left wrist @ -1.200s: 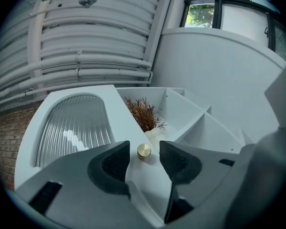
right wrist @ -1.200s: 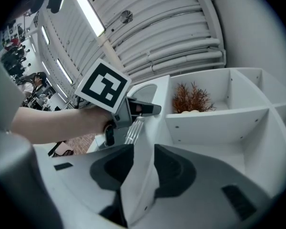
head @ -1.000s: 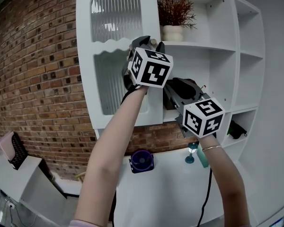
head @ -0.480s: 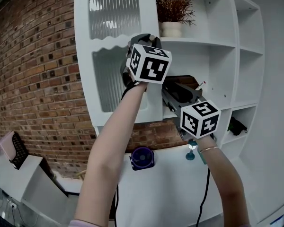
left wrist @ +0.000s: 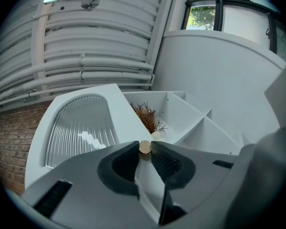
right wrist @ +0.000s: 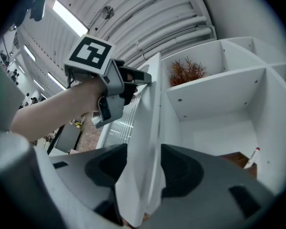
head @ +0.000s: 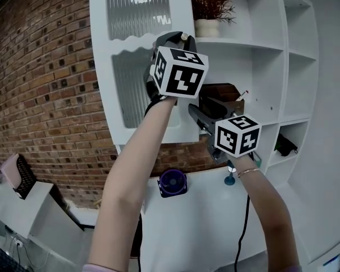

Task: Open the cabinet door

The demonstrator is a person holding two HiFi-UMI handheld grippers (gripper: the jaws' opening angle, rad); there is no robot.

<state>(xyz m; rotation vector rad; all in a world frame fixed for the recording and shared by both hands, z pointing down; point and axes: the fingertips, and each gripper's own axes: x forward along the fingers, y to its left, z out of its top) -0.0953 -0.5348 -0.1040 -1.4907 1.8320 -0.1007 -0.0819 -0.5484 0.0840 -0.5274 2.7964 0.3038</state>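
Left gripper (head: 173,40) jaws have just closed, pinching the small brass knob (left wrist: 145,147) of the white ribbed-glass cabinet door (head: 141,95). Right gripper (right wrist: 145,168) jaws have just spread wide astride the door's edge without gripping it, so any pull likely falls to the left.

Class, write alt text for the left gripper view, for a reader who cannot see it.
The left gripper, whose jaws have just been closing, pinches the small round knob of a white cabinet door with a ribbed glass pane. Behind it, open white shelves hold a dried plant.
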